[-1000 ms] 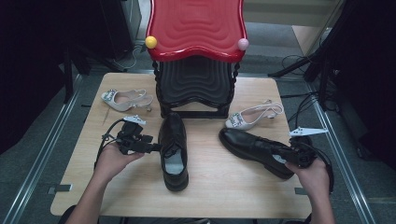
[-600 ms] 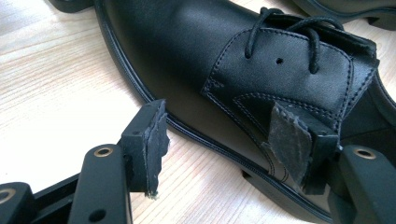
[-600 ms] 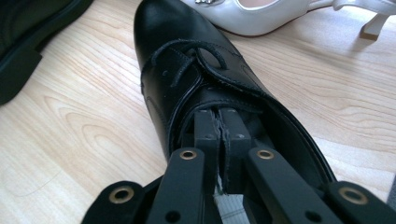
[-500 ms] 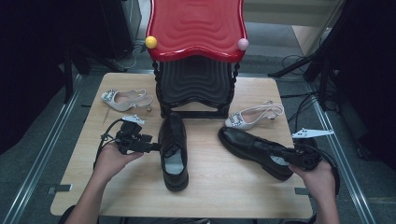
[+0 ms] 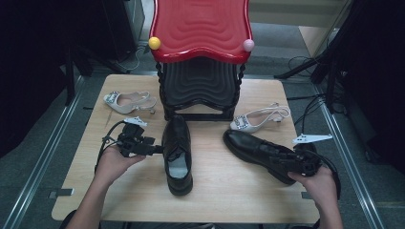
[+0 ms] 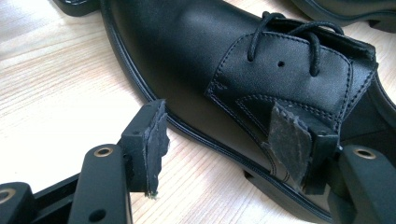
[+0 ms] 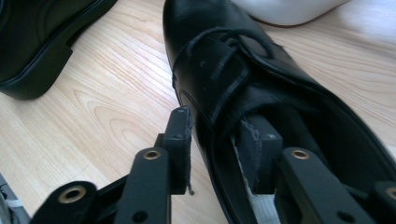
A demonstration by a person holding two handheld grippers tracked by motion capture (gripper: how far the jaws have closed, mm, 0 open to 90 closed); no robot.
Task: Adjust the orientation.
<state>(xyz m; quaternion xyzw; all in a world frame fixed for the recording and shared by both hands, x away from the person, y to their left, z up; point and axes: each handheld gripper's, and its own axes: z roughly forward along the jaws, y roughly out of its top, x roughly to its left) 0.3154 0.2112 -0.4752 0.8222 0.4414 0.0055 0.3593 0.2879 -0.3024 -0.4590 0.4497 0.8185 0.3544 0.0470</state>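
Two black lace-up shoes lie on the wooden table (image 5: 229, 195). The left black shoe (image 5: 177, 162) (image 6: 196, 60) points away from me toward the rack. My left gripper (image 5: 160, 149) (image 6: 224, 149) is open at that shoe's left side, one pad over the table and the other against the upper. The right black shoe (image 5: 253, 150) (image 7: 224, 56) lies at an angle, toe toward the middle. My right gripper (image 5: 286, 164) (image 7: 217, 151) straddles its side wall near the heel, one finger outside and one inside the opening, shut on the wall.
A shoe rack with a red top shelf (image 5: 200, 28) and a black lower shelf (image 5: 200, 86) stands at the back centre. One pale jewelled heel (image 5: 126, 101) lies back left, another (image 5: 260, 119) right of the rack. Cables trail beside both hands.
My right hand has shifted slightly toward the near edge on the right shoe. The left gripper and both shoes have hardly moved.
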